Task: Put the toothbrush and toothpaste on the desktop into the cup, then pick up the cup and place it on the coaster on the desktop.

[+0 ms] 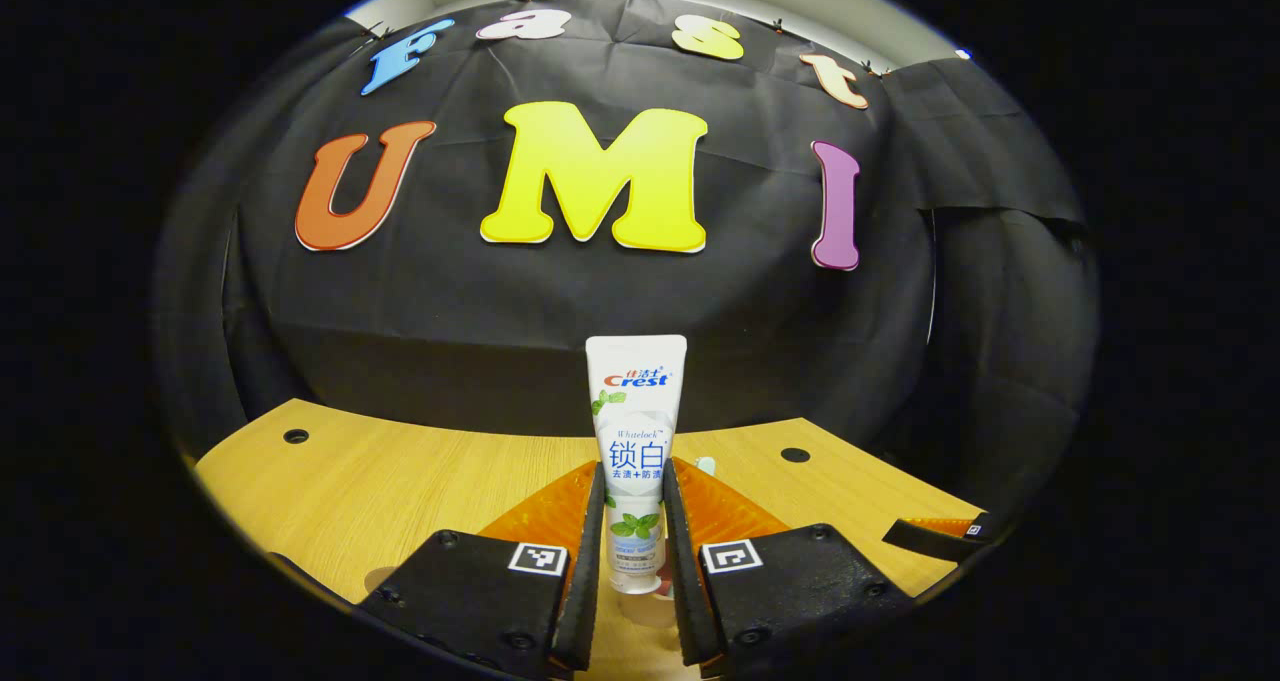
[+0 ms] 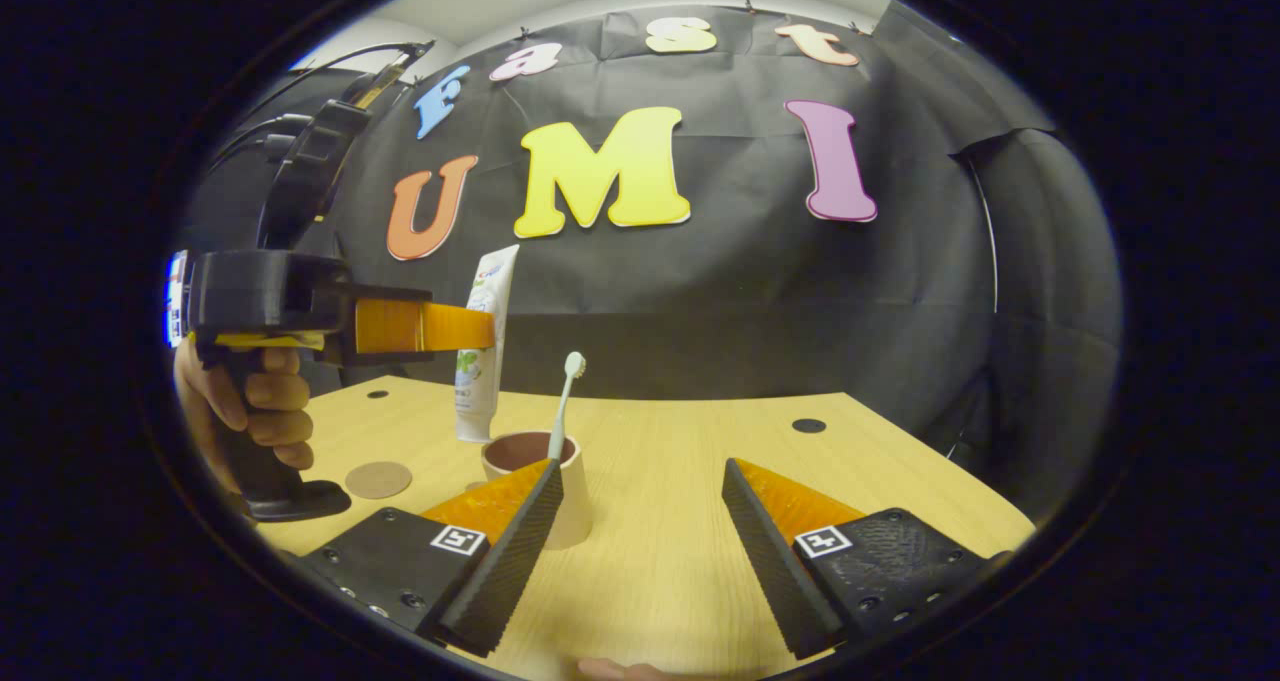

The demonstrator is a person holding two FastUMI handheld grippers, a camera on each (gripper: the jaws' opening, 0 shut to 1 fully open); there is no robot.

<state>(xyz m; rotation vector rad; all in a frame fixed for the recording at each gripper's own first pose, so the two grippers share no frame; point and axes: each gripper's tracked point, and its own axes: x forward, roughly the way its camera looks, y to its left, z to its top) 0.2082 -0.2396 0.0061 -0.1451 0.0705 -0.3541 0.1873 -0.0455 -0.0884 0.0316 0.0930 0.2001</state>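
Likely recording booth, cloth wall (image 2: 700, 291), wooden desktop (image 2: 660, 481)

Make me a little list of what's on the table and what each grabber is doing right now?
left gripper: shut on the toothpaste, held upright above the cup
right gripper: jaws open, holding nothing
toothbrush: already standing in the cup, bristles up
coaster: bare, lying on the table beside the cup
hand: gripping the left gripper's handle
left to do: toothpaste into cup, cup onto coaster
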